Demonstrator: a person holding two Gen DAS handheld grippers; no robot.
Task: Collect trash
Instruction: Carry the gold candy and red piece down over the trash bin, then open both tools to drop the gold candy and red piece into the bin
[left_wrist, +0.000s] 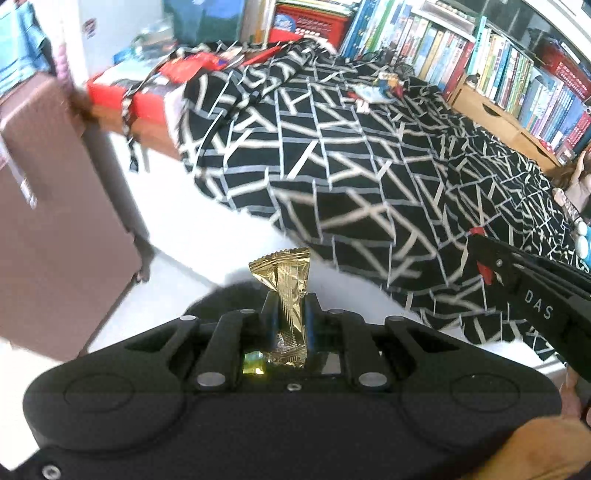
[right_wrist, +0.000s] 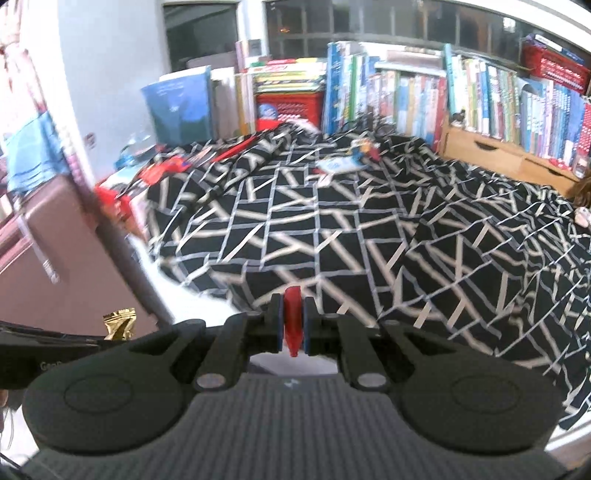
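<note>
My left gripper (left_wrist: 290, 302) is shut on a crinkled gold foil wrapper (left_wrist: 286, 280) that sticks up between its fingers, above the white floor near the bed's edge. My right gripper (right_wrist: 292, 314) is shut on a thin red wrapper (right_wrist: 293, 321), seen edge-on between the blue pads. In the left wrist view the right gripper (left_wrist: 480, 258) shows at the right with the red piece (left_wrist: 484, 271) in it. At the lower left of the right wrist view, the gold wrapper (right_wrist: 120, 323) and the left gripper's black body (right_wrist: 44, 341) appear. Small colourful items (right_wrist: 347, 162) lie far off on the bed.
A bed with a black and white patterned cover (left_wrist: 351, 166) fills the middle. A brown suitcase (left_wrist: 48, 221) stands at the left on the white floor (left_wrist: 207, 243). Bookshelves (right_wrist: 480, 99) line the far wall. A red-topped bench with clutter (left_wrist: 147, 92) sits at the bed's far left.
</note>
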